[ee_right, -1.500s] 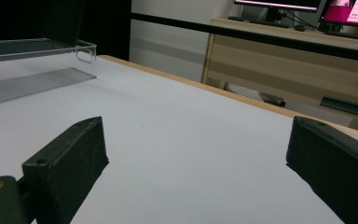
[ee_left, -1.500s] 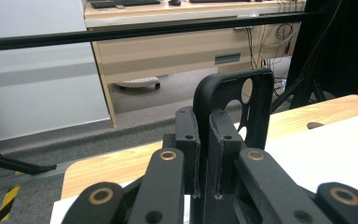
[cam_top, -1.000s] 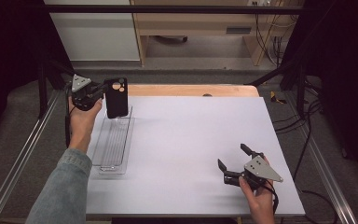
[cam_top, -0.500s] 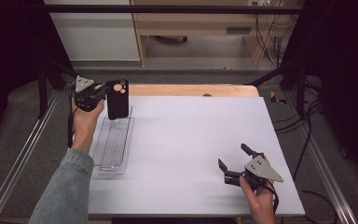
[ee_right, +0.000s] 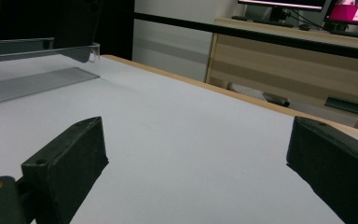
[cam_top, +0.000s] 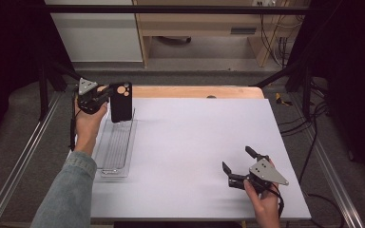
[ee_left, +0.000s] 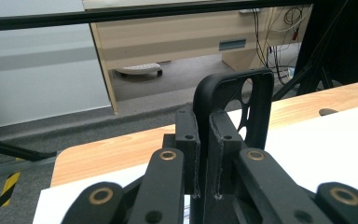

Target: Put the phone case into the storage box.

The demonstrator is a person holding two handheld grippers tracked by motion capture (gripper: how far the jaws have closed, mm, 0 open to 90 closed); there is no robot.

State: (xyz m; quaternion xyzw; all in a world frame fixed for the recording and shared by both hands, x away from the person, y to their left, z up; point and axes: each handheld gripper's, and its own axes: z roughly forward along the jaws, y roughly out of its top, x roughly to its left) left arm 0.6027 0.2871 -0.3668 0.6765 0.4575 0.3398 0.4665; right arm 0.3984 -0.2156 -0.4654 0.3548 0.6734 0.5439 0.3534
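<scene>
Black phone case [cam_top: 121, 101] with round camera cutouts, upright, lifted above the clear tray's [cam_top: 115, 147] far end.

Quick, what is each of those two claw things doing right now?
Left gripper: shut on the black phone case, held upright above the clear tray.
Right gripper: open, holding nothing, low over the white table.

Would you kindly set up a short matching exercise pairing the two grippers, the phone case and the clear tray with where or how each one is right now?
Things:
1. left gripper
2. right gripper
3. black phone case
4. clear tray

States:
A. lying flat along the table's left side
B. jaws open, nothing between them
C. held upright above the tray's far end
D. jaws shut on a case's edge

Pairs: 1-D, 2-B, 3-C, 4-A
</scene>
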